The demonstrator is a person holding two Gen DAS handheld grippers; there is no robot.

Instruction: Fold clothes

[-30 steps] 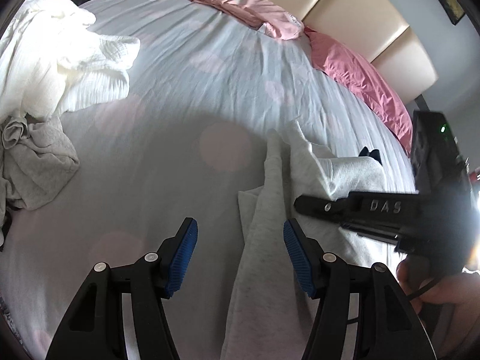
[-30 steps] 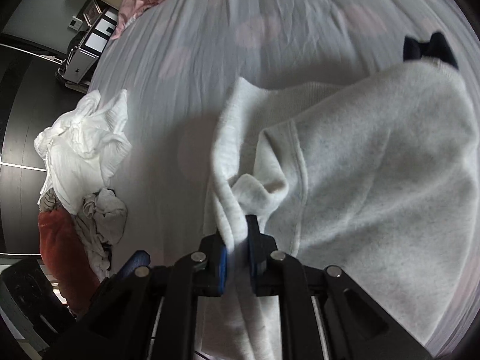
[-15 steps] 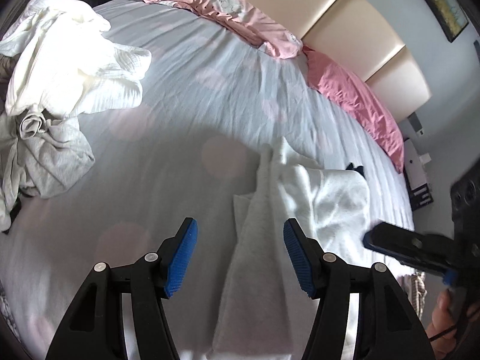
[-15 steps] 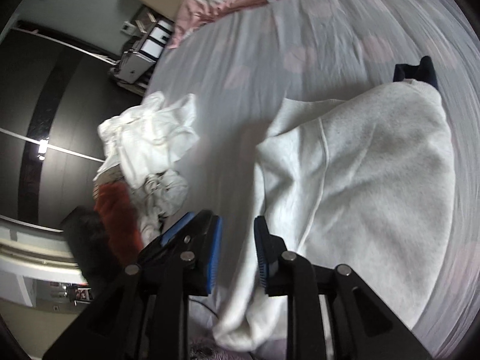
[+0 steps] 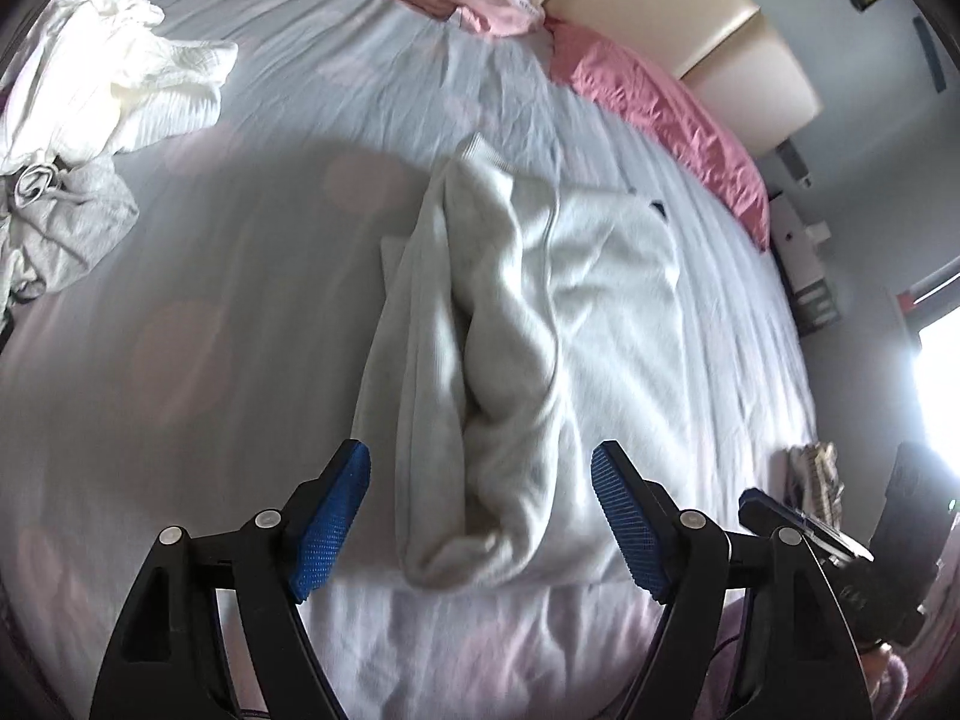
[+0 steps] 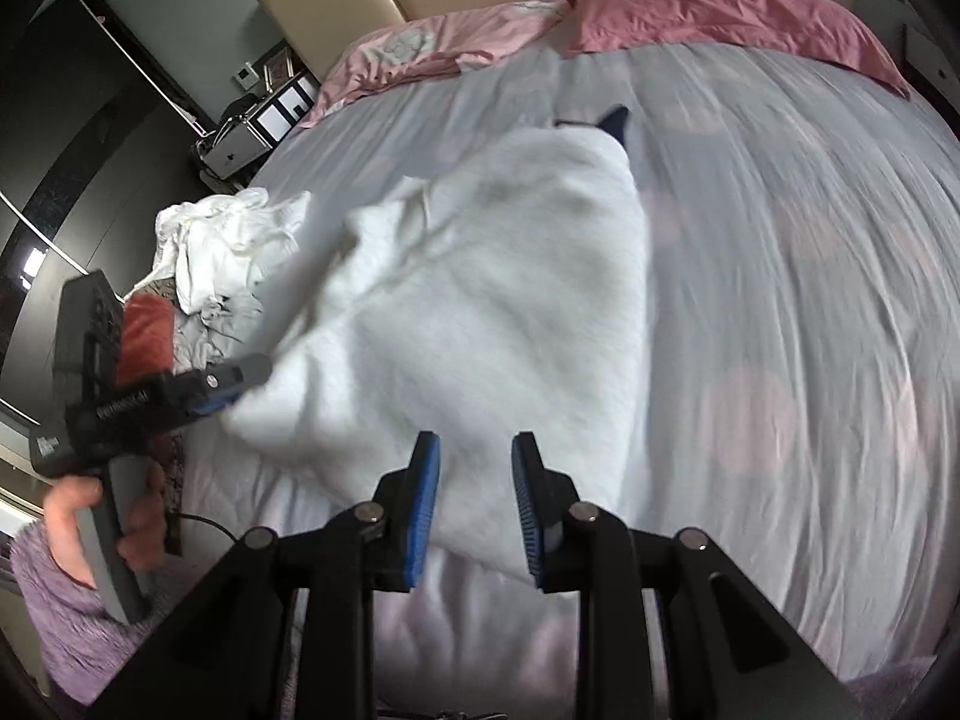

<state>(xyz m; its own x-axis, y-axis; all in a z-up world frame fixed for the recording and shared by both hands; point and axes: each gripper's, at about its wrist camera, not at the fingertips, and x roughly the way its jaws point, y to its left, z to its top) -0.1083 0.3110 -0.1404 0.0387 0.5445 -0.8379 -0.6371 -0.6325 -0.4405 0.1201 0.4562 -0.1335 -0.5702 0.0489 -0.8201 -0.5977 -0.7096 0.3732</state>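
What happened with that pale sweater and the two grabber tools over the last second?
The right gripper let go of the sweater sleeve it had pinched; it now hangs open, drawn back toward the bed's near edge. The sweater lies folded. The left gripper stayed open, and the laundry pile was untouched.

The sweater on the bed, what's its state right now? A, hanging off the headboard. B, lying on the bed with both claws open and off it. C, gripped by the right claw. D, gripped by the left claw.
B: the sweater lies on the bed, while the left claw and right claw both stand open with nothing between the pads.
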